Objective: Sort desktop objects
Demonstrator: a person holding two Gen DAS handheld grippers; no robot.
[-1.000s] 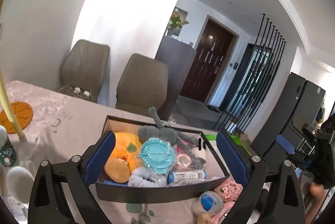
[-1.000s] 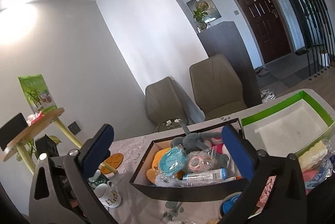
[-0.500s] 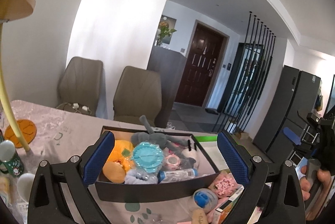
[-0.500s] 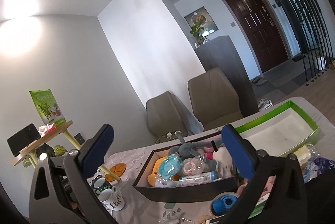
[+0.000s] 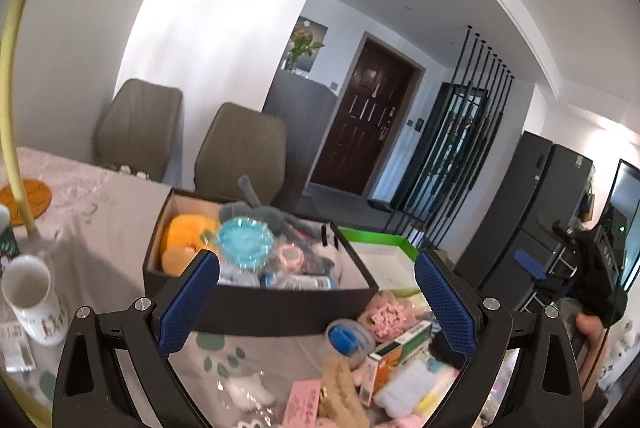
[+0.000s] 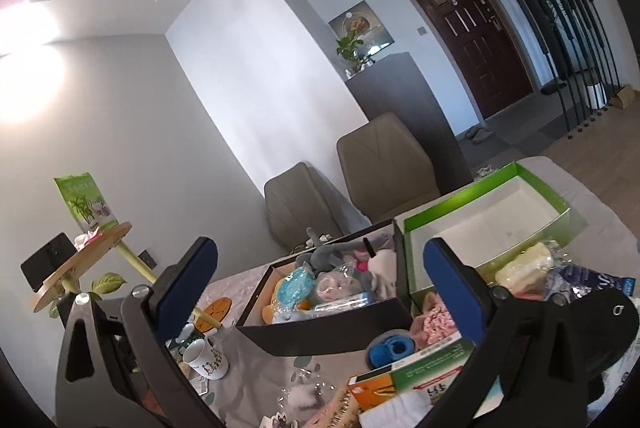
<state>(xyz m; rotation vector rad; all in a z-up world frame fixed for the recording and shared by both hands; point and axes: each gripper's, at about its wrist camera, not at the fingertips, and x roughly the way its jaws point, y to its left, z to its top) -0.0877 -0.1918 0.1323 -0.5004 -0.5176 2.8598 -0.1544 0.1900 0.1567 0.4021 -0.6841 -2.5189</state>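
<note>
Both sets of jaws stand wide apart w/ nothing between the blue pads: my left gripper hangs above the table in the lower centre of its frame, my right gripper likewise in its own view.

Dark box sits mid-frame in the left view, already packed: orange plush at its left end, teal round thing in wrap next to it, grey plush poking up at the back, pink tape roll and a tube w/ blue cap along the front wall. Green-edged tray lies just beside the box on its right, inside bare white, upper right of the right view.

Loose stuff still on the cloth in front of the box, lower centre-right: blue-capped round item, pink knit bit, orange/green carton, white soft pack, brown plush, pink card. More wrapped bits crowd the tray's near edge, incl. a pale yellow pack and a blue packet; can't tell exactly what they are.

Left side: white mug near the lower left edge, orange coaster further back, a yellow stand leg crossing in front of it. Two beige chairs behind the table. In the left view the right rig and the hand holding it show at the far right edge.
</note>
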